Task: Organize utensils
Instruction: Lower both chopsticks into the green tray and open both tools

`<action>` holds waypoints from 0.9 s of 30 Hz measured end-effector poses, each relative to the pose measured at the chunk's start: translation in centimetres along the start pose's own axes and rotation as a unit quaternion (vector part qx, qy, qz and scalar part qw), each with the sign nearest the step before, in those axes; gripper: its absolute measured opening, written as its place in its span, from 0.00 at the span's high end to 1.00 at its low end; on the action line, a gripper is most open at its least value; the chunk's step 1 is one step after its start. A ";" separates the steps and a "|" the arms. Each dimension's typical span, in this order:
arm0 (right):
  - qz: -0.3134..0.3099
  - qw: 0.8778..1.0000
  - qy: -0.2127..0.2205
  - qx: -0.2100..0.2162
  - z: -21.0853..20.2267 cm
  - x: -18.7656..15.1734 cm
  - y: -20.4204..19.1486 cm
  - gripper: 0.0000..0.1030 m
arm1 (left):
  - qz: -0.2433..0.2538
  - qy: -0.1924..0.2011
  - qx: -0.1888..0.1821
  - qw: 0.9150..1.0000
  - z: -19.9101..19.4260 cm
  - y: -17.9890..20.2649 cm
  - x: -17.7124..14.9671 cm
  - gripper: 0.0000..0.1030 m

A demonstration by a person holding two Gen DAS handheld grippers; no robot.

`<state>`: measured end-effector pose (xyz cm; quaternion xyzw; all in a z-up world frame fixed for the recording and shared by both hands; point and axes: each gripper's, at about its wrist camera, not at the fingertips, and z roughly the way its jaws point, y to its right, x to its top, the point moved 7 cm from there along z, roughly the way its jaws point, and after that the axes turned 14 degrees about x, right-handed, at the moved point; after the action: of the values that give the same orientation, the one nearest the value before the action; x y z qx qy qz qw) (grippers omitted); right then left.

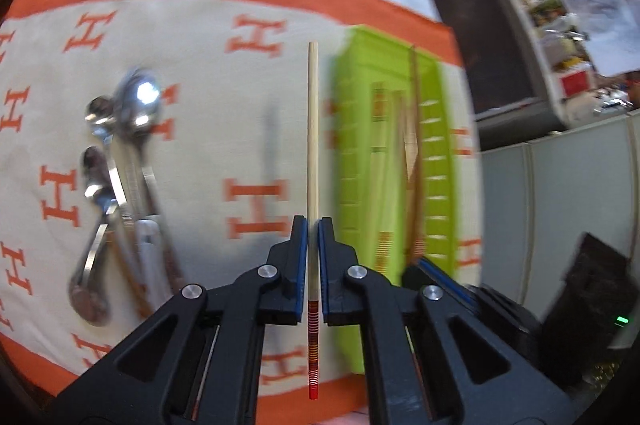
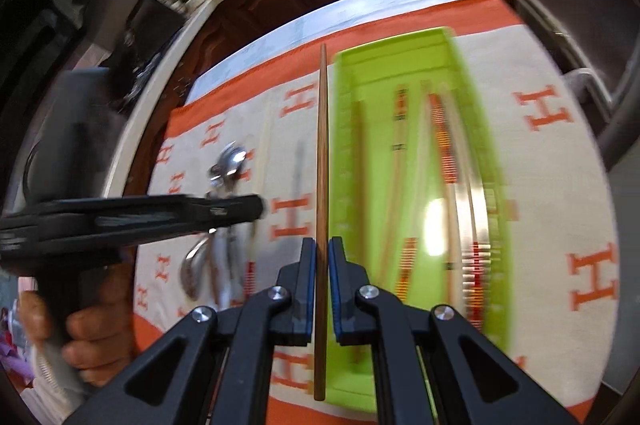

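At 12 o'clock, left tool (image 1: 313,225): clamped a pale chopstick (image 1: 313,129).
Right tool (image 2: 321,245): gripped a brown chopstick (image 2: 321,161).
Tray (image 1: 352,129): green, at 1 o'clock.
Spoons (image 1: 120,161): at 9 o'clock.

Spoons (image 1: 120,161) left of the tray (image 1: 352,73) (chopsticks (image 2: 400,161) inside), all on the cloth (image 1: 224,97).

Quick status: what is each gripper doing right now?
Left gripper: shut on a pale chopstick with red bands.
Right gripper: shut on a dark brown chopstick.
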<state>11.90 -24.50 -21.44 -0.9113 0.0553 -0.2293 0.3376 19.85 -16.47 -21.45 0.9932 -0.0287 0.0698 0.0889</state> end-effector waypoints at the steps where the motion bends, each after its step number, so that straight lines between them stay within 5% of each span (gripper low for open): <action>1: 0.005 1.000 0.005 -0.011 -0.5 0.0 0.8 0.94 | 0.006 0.002 -0.007 1.000 -0.3 1.1 0.0 0.97; 8: 0.010 0.998 0.016 -0.063 -1.3 0.1 3.6 0.94 | 0.037 0.008 -0.021 0.999 -0.6 5.8 -0.2 0.97; 13: 0.010 0.995 0.032 -0.090 -2.0 0.4 4.6 0.93 | 0.074 0.034 0.006 0.997 -0.6 7.7 -0.9 0.95; 18: 0.024 0.997 0.027 -0.074 -1.7 0.2 5.1 0.93 | 0.079 0.054 0.033 0.995 -0.7 7.1 -1.5 0.61; 27: 0.025 0.998 0.012 -0.059 -1.0 -0.8 4.4 0.93 | 0.076 0.078 0.079 0.991 -1.7 3.8 -2.9 0.60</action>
<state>10.92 -28.25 -23.85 -0.9250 0.0955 -0.2281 0.2886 16.55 -19.77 -19.58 0.9835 -0.0919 0.1559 0.0064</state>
